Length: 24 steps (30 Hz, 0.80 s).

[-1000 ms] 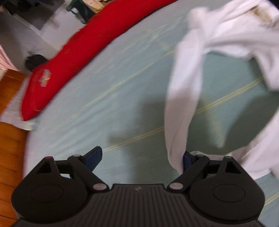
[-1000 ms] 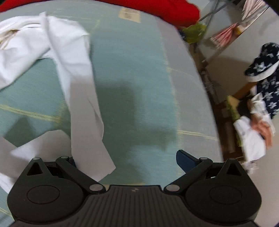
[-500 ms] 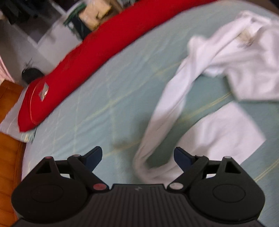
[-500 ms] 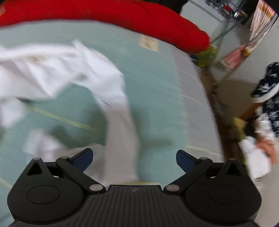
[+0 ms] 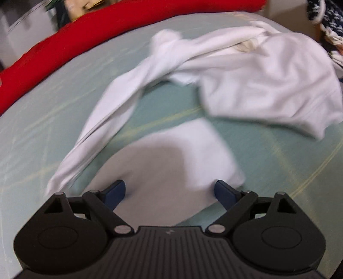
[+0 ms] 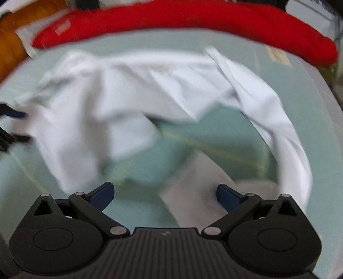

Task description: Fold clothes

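A white long-sleeved garment [image 5: 265,85] lies crumpled on the pale green bed sheet [image 5: 42,111]. In the left wrist view its body is bunched at the upper right, one sleeve runs down to the lower left, and a flat white part lies right ahead of my left gripper [image 5: 170,193], which is open and holds nothing. In the right wrist view the same garment [image 6: 133,85] spreads across the middle, with a sleeve curving down the right side. My right gripper [image 6: 165,195] is open above a white end of cloth. The left gripper's fingers [image 6: 12,113] show at the left edge.
A long red bolster [image 5: 64,45] [image 6: 193,23] lies along the far edge of the bed. Wooden floor [image 6: 12,43] shows past the bed's left corner. Dark patterned clothing [image 5: 325,19] sits beyond the bed at upper right.
Both grippers have let go of the sleeves, which dropped onto the sheet. Both cameras have swung toward the middle of the bed, where the garment now lies in a heap.
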Available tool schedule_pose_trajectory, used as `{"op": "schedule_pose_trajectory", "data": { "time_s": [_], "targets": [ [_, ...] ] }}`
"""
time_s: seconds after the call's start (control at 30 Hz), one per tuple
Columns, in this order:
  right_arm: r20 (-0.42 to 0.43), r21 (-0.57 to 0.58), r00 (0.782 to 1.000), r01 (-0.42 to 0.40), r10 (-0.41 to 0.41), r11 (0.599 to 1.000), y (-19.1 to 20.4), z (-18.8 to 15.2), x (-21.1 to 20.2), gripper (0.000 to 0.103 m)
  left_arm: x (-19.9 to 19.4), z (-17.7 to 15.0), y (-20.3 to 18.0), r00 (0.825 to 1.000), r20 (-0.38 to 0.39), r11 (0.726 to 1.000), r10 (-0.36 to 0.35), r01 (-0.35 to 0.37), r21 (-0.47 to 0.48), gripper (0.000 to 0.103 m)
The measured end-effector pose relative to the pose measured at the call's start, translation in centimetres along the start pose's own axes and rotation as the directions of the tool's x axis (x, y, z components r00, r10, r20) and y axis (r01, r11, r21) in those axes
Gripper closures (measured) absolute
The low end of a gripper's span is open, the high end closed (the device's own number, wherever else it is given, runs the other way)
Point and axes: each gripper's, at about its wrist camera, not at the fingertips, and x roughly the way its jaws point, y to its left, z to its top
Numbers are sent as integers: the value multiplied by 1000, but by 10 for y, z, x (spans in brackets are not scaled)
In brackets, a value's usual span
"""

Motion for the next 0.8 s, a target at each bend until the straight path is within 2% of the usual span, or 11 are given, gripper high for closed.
{"op": "schedule_pose_trajectory", "data": {
  "time_s": [0.03,0.13,0.27,0.33,0.4,0.57,0.77,0.8],
  "targets": [
    [-20,1,999,39,-39,999,-5,-5,1,0,0,-5,9,1000,-11,1000,12,-13,-17,12],
    [-51,16,983,177,-176,984,-35,-19,-4,0,-6,-16,33,993,-49,992,111,-113,-53,11],
    [-69,101,964,263,-257,960,-70,-29,-19,0,-13,-30,66,966,-104,964,238,-247,-94,11],
    [-91,86,943,328,-320,941,-72,-29,-22,0,-16,-36,82,945,-134,943,298,-313,-111,12],
    [-134,39,905,413,-405,910,-71,-27,-24,0,-20,-43,97,922,-160,920,352,-373,-125,13],
    [-149,-108,832,523,-534,845,-65,-29,-30,0,-30,-29,78,944,-85,939,319,-327,-108,13],
    [-139,-275,729,621,-670,734,-56,-32,-37,0,-32,-13,33,973,-26,973,228,-229,-20,13],
    [-139,-256,749,605,-648,754,-54,-34,-41,0,-32,-11,24,978,-12,978,208,-208,-11,13]
  ]
}}
